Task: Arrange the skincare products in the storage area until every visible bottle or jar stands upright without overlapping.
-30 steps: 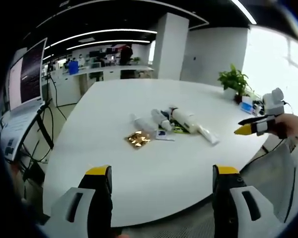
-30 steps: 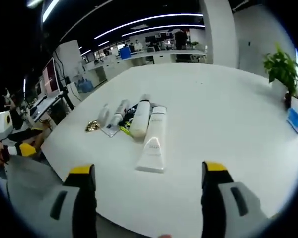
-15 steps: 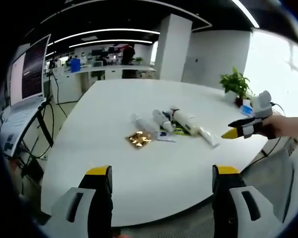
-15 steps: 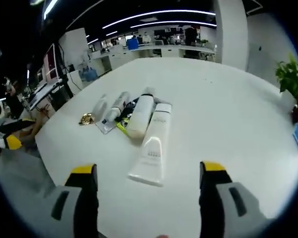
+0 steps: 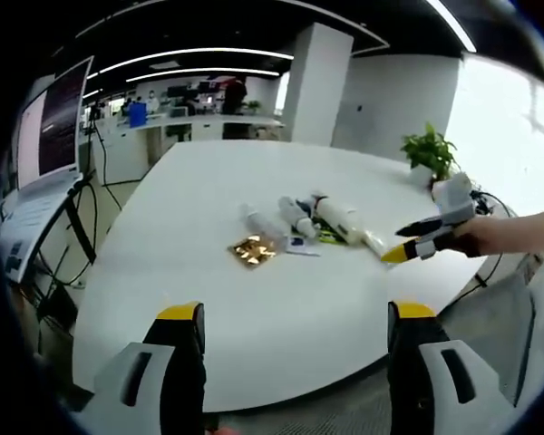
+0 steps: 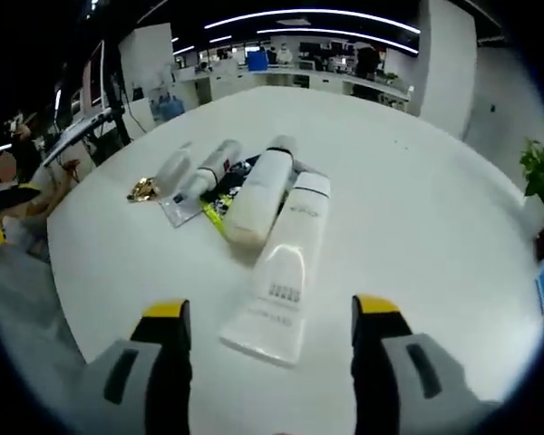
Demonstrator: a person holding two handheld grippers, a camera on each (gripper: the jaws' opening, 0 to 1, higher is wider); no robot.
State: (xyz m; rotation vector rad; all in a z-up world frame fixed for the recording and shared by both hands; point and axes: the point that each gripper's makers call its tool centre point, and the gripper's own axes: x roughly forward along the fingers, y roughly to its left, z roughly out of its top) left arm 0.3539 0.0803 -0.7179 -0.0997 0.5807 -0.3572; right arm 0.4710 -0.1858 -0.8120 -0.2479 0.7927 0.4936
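Note:
Several skincare products lie flat in a cluster on the white table (image 5: 208, 299). In the right gripper view a white tube (image 6: 286, 269) lies nearest, its flat end between my right gripper's (image 6: 272, 308) open jaws, not touched. Beside it lie a large white bottle (image 6: 258, 195), a slim bottle with a dark band (image 6: 213, 168) and a clear bottle (image 6: 174, 168). In the left gripper view my left gripper (image 5: 296, 313) is open, back at the table's near edge, far from the cluster (image 5: 299, 222). The right gripper (image 5: 403, 240) comes in from the right, at the tube (image 5: 374, 243).
A crumpled gold wrapper (image 5: 251, 251) and flat sachets (image 6: 183, 210) lie beside the bottles. A potted plant (image 5: 429, 149) stands at the table's far side. A screen on a stand (image 5: 50, 127) and cables are left of the table. A person's hand holds the right gripper.
The right gripper has moved in low over the table toward the tube, which now looms larger between its jaws. The left gripper has barely moved. The products have not shifted.

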